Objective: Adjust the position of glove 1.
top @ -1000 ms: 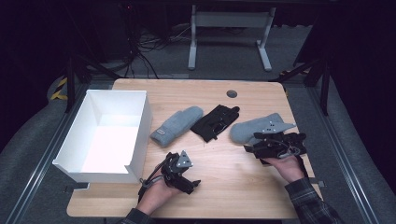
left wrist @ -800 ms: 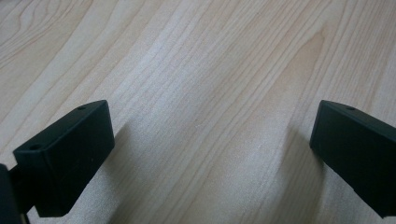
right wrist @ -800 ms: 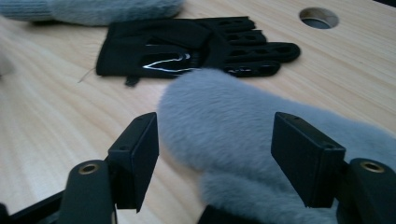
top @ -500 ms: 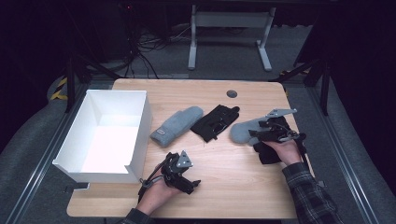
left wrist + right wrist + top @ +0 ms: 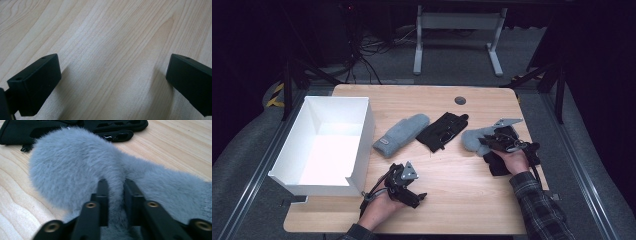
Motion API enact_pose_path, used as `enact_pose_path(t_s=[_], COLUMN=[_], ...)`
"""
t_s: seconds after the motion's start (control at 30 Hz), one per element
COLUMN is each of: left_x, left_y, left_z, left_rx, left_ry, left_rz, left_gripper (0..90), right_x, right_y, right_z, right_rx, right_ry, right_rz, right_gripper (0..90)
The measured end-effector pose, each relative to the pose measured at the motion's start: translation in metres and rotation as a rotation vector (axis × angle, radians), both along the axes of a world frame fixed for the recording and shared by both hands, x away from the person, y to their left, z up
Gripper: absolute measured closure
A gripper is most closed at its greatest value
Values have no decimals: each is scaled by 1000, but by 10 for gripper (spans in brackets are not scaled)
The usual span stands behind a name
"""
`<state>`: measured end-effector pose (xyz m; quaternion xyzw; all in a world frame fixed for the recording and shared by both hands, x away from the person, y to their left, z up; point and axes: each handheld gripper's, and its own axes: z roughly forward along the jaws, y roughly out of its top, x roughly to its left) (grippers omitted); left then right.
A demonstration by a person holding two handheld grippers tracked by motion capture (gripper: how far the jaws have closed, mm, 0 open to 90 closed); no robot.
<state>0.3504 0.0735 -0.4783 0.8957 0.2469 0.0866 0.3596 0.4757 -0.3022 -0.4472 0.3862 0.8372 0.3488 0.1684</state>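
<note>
The grey fuzzy mitten (image 5: 475, 138) lies at the right of the table (image 5: 462, 200), just at 9 o'clock of my right gripper (image 5: 496, 140), and my jaws have just been closing on it: in the right gripper view a fold of its pile (image 5: 75, 170) is pinched between my two black jaws, which stand nearly together with only the fabric between them. The mitten is soft, long-haired, pale blue-grey, rounded at the far end, flat on the wood apart from the ridge I have nipped up.

At 10 o'clock of it, just beside, lies a black glove (image 5: 442, 131); in the right gripper view its edge touches or nearly touches the mitten's far end, I cannot tell which. Farther toward 9 o'clock rests a second grey mitten (image 5: 401, 135), smoother, with a small label at its cuff. Beyond that, at the table's left edge, stands the open white box (image 5: 362, 130).

Bare wood lies open toward 6 and 7 o'clock of the mitten. The table's right edge is near, at 3 o'clock. My left gripper (image 5: 414, 196) rests low near the front edge, jaws spread wide over bare wood, holding nothing.
</note>
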Motion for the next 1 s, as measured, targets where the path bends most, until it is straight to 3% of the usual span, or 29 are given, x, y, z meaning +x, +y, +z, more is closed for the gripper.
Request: enact_pose_path(t_s=[0.2, 0.4, 0.6, 0.8, 1.0], left_x=[0, -1, -1, -1, -1], left_y=[0, 0, 0, 0, 0], left_z=[0, 0, 0, 0, 0], left_rx=[0, 2, 1, 0, 2], left_ry=[0, 0, -1, -3, -3], left_rz=[1, 6, 5, 7, 9], left_gripper=[2, 2, 2, 2, 2], right_x=[0, -5, -15, -31, -44], right_y=[-2, 2, 17, 36, 55], right_z=[2, 13, 29, 41, 46], right_rx=[11, 30, 43, 66, 77], right_ry=[-15, -47, -71, -66, -61], right_rz=[23, 59, 128, 199, 265], right_gripper=[840, 845, 846, 847, 847])
